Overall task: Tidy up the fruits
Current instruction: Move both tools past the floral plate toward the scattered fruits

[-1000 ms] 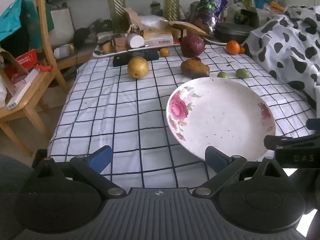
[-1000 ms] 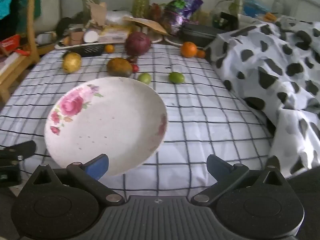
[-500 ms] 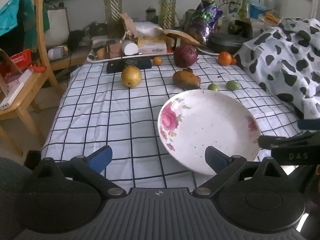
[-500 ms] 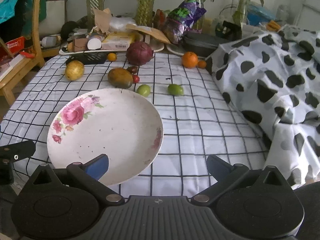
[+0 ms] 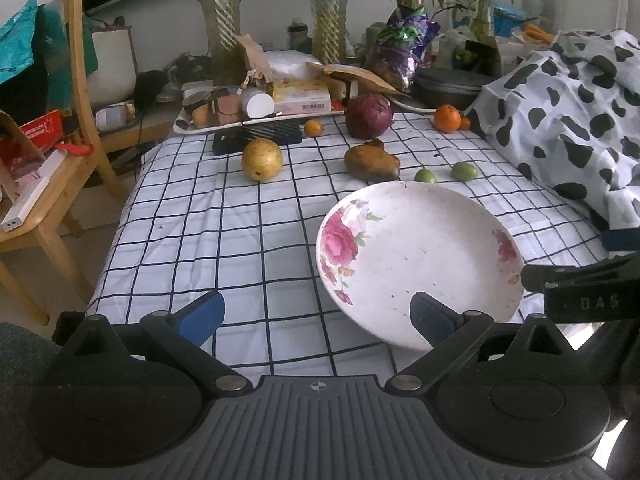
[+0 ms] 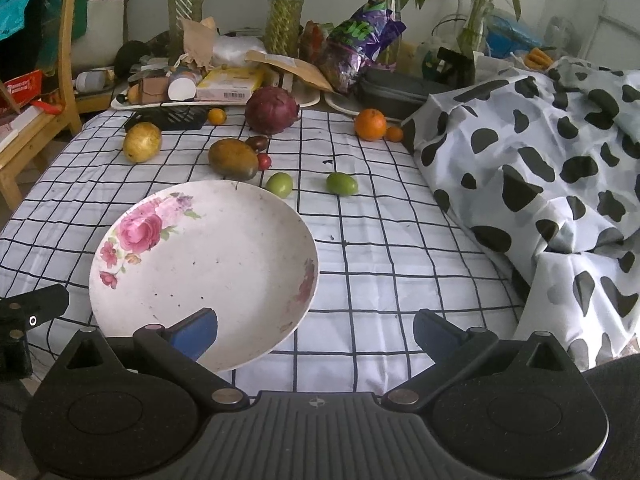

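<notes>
A white plate with pink roses (image 5: pixel 424 256) (image 6: pixel 224 256) lies on the checked tablecloth near the front edge. Behind it lie a brown mango (image 5: pixel 370 161) (image 6: pixel 233 159), a yellow pear (image 5: pixel 261 159) (image 6: pixel 142 141), two green fruits (image 6: pixel 279 184) (image 6: pixel 341 183), a purple round fruit (image 5: pixel 369 115) (image 6: pixel 272 110), an orange (image 5: pixel 447 118) (image 6: pixel 370 124) and small orange fruits (image 5: pixel 313 127). My left gripper (image 5: pixel 316 314) is open and empty, left of the plate. My right gripper (image 6: pixel 316 330) is open and empty, its left finger (image 6: pixel 194 334) over the plate's near rim.
A tray of boxes and jars (image 5: pixel 256 104) and plant vases (image 5: pixel 328 40) stand at the back. A cow-print cloth (image 6: pixel 540 168) covers the table's right side. A wooden chair (image 5: pixel 52 168) stands at the left.
Both grippers have drawn back and risen a little, so the plate and fruits sit farther off. Nothing on the table has moved.
</notes>
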Demonstrator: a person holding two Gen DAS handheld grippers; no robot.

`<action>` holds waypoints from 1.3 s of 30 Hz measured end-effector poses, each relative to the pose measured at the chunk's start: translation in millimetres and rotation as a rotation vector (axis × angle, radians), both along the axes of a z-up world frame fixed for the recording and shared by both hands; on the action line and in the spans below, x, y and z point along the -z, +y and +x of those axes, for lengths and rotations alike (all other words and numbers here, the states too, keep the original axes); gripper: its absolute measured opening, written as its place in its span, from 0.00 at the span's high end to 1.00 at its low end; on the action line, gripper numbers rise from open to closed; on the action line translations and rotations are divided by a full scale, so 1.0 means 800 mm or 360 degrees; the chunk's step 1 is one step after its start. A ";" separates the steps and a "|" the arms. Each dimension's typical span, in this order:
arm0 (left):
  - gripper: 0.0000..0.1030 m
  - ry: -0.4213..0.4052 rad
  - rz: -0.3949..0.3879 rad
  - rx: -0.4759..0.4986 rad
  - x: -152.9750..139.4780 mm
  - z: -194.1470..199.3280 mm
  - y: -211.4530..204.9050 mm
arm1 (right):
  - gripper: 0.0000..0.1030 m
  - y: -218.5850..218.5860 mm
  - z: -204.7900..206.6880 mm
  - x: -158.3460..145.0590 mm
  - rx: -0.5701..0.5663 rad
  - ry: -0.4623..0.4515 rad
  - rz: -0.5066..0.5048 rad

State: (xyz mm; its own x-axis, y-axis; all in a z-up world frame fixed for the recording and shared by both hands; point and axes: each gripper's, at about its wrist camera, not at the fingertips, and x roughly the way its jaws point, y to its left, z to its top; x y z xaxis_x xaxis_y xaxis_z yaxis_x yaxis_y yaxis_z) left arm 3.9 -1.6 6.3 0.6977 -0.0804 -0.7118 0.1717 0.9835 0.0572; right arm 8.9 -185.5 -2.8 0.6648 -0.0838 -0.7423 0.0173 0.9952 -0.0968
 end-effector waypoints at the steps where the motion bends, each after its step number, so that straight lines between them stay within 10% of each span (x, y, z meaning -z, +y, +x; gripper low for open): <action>1: 0.02 -0.0006 0.0003 0.0004 0.000 0.000 0.000 | 0.00 0.000 0.001 0.002 0.0007 0.0007 0.0008; 23: 0.02 0.0090 -0.0117 0.0036 0.011 0.030 0.013 | 0.00 -0.015 0.026 0.022 0.0050 0.0047 0.0169; 39: 0.02 0.0089 -0.0122 0.0180 0.011 0.096 0.014 | 0.00 -0.026 0.087 0.022 -0.0044 -0.0085 0.0006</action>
